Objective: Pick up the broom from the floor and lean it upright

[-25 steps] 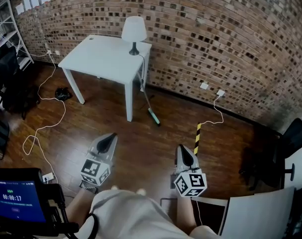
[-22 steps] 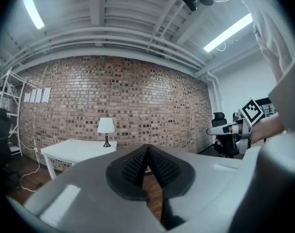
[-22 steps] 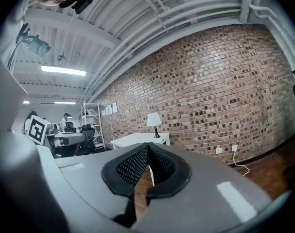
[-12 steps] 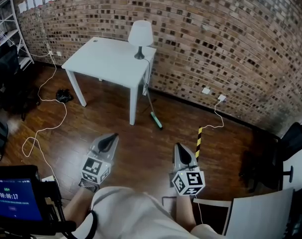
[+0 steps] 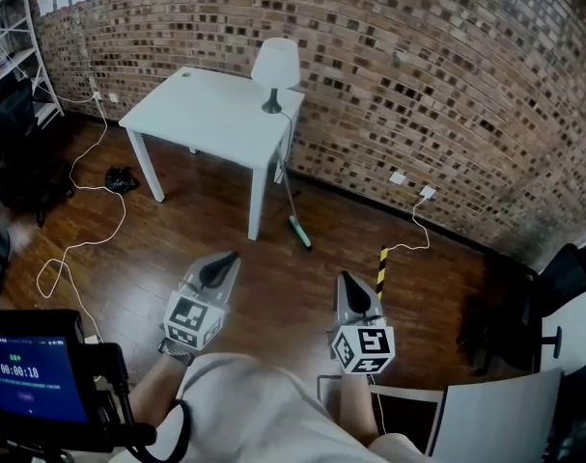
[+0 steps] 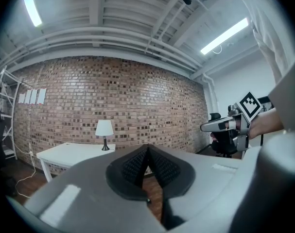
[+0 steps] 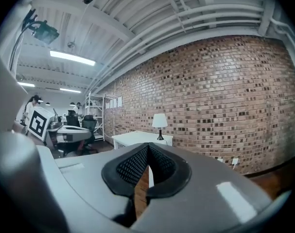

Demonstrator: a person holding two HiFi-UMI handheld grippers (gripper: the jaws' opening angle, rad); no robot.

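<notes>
A room with a wood floor and a brick wall is seen from above. A white surface with a lamp on it is set near the wall.

The broom is found at the near right corner of that surface. Its green head is planted on the floor, and its thin handle is tilted up against the surface's edge, beside the corner leg. The broom is thus already leaned upright, as the task asks. Whether it was put there by this task cannot be told from one moment.

The left gripper and the right gripper are held side by side in the foreground. Both are pointed roughly towards the broom and are well apart from it. In the left gripper view the dark ribbed fingers are pressed together with nothing between them. In the right gripper view the fingers are likewise closed on nothing.

A sound lean is judged by two contacts. The head should be seated on the floor a little out from the leg, and the handle should be borne by the surface's edge. On smooth wood, a slip of the head or a sideways roll of the handle off the corner is judged the likeliest fault. From this distance, how firmly the handle is caught against the edge cannot be made out.
</notes>
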